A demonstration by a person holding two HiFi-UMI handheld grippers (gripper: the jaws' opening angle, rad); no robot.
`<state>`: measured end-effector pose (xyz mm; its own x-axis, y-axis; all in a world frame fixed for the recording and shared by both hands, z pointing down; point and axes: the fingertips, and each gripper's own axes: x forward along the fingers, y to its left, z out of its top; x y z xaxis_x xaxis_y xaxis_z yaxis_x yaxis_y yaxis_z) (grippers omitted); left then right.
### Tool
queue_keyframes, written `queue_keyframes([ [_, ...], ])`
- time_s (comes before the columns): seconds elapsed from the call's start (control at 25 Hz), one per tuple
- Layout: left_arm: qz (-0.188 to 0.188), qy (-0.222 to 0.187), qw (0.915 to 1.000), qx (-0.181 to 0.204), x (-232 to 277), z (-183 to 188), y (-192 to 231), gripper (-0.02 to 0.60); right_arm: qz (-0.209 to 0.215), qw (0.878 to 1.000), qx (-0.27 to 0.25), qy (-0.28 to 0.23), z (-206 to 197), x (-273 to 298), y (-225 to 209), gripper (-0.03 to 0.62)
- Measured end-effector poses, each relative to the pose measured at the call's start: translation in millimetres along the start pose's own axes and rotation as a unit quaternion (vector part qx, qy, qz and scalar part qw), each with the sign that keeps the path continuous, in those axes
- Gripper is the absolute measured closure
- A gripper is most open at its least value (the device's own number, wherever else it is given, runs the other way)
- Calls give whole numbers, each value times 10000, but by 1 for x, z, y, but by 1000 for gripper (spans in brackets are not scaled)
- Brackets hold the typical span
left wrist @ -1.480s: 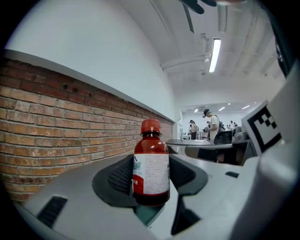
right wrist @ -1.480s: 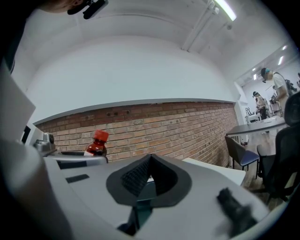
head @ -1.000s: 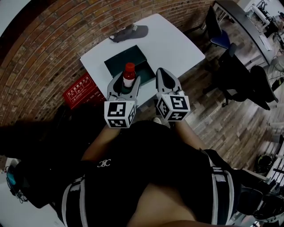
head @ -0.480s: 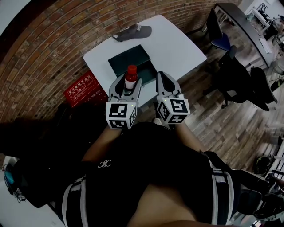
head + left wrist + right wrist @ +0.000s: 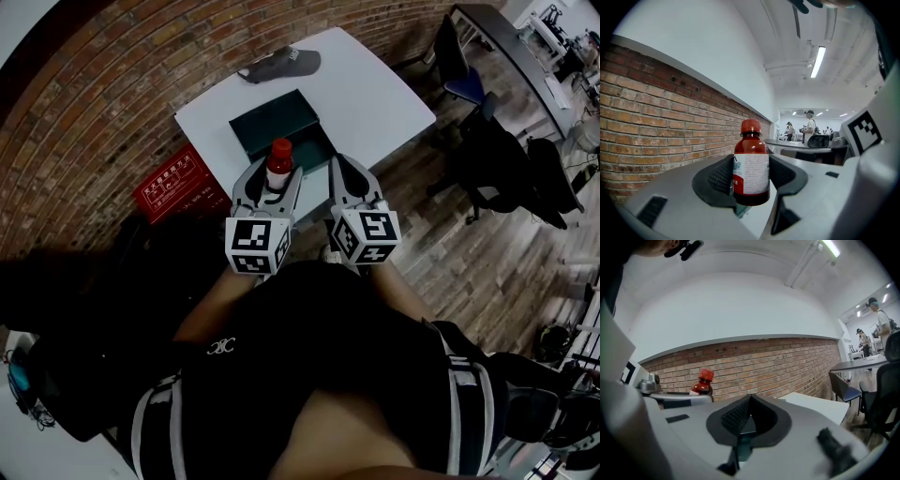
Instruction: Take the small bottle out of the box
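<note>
Bottle [image 5: 751, 164] stands upright, cap up, gripped between jaws of left gripper [image 5: 274, 180]; jaws of right gripper [image 5: 344, 171] sit closed, empty, alongside.

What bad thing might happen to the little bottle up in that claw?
1. The left gripper holds the bottle only by two pads on its smooth sides, so it might slip and drop onto the box or the table.
2. It hangs near the table's front edge, so a drop could perhaps reach the floor.
3. The right gripper is shut and empty beside it, not ready to catch.
</note>
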<state>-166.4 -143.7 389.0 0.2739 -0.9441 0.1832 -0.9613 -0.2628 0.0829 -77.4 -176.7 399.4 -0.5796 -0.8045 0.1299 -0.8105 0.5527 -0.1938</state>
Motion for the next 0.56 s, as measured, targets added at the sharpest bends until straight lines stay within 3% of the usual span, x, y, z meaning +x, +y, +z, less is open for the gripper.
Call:
queue_keyframes([
  [0.56, -120, 46, 9999, -22, -17, -8, 5, 353, 191, 9998, 30, 59, -10, -3, 26, 566],
])
